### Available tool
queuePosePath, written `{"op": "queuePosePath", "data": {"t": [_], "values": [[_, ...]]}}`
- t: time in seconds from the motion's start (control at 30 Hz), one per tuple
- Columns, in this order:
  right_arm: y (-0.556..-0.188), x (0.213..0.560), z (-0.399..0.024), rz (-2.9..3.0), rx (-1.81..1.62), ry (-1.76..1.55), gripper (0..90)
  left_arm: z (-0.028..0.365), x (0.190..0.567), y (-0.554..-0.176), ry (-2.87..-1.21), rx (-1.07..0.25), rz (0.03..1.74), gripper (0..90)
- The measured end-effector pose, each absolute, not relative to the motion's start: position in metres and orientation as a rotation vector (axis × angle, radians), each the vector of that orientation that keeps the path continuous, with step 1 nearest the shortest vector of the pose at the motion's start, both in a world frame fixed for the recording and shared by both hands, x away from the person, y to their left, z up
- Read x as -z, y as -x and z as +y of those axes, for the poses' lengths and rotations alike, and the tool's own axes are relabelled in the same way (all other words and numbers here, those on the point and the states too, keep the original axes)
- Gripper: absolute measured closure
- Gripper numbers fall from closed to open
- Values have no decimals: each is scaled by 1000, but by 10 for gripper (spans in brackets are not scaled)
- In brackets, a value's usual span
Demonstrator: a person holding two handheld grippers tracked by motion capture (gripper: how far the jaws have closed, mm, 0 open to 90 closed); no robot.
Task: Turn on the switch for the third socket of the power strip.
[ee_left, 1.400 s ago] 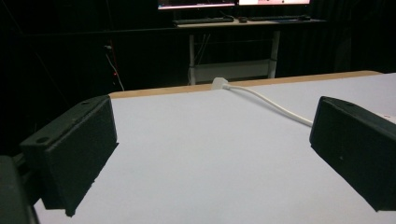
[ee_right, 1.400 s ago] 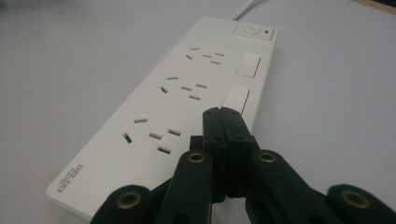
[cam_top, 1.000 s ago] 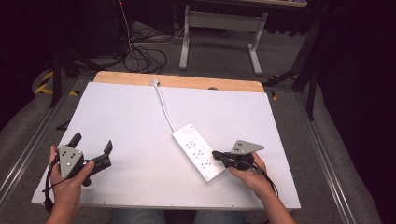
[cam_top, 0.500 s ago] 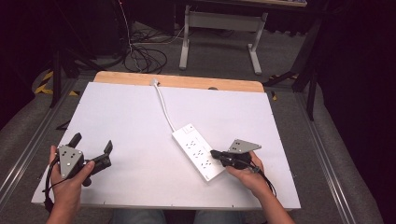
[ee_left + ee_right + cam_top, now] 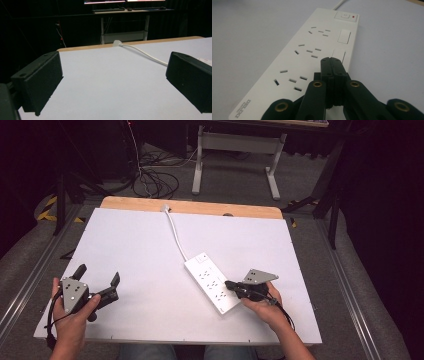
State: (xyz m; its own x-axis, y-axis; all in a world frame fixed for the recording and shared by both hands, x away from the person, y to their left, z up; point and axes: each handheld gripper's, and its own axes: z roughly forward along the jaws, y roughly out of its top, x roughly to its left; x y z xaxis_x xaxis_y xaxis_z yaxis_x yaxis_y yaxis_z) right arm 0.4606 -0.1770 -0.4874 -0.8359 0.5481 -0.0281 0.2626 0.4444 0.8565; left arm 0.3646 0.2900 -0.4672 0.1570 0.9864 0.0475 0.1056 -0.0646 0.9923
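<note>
While your right gripper (image 5: 333, 60) sits closed over the power strip (image 5: 312, 57), your left gripper (image 5: 97, 282) stands wide, empty.

Right claw (image 5: 333, 60): jaws pressed together, nothing between them, tips over the near half of the white power strip (image 5: 294, 65). Strip lies flat on the white surface (image 5: 244, 37); switch (image 5: 345, 16) at its far end.

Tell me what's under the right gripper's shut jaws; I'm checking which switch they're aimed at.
The right gripper is shut, its tips over the white power strip, at the edge of a small rocker switch. Whether they touch it is hidden by the jaws themselves.
</note>
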Motion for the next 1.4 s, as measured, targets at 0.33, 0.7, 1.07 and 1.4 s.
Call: {"op": "queuePosePath", "data": {"t": [0.33, 0.7, 1.07, 1.4], "values": [[-463, 487, -176, 2398, -1340, -703, 900, 298, 466, -360, -1371, -1099, 1173, 13], [-463, 487, -175, 2401, -1338, -701, 900, 296, 467, -362, -1381, -1093, 1173, 13], [-460, 478, -175, 2301, -1415, -639, 828, 298, 467, -361, -1372, -1097, 1178, 13], [-459, 475, -177, 2271, -1447, -658, 784, 296, 467, -363, -1382, -1093, 1170, 13]]}}
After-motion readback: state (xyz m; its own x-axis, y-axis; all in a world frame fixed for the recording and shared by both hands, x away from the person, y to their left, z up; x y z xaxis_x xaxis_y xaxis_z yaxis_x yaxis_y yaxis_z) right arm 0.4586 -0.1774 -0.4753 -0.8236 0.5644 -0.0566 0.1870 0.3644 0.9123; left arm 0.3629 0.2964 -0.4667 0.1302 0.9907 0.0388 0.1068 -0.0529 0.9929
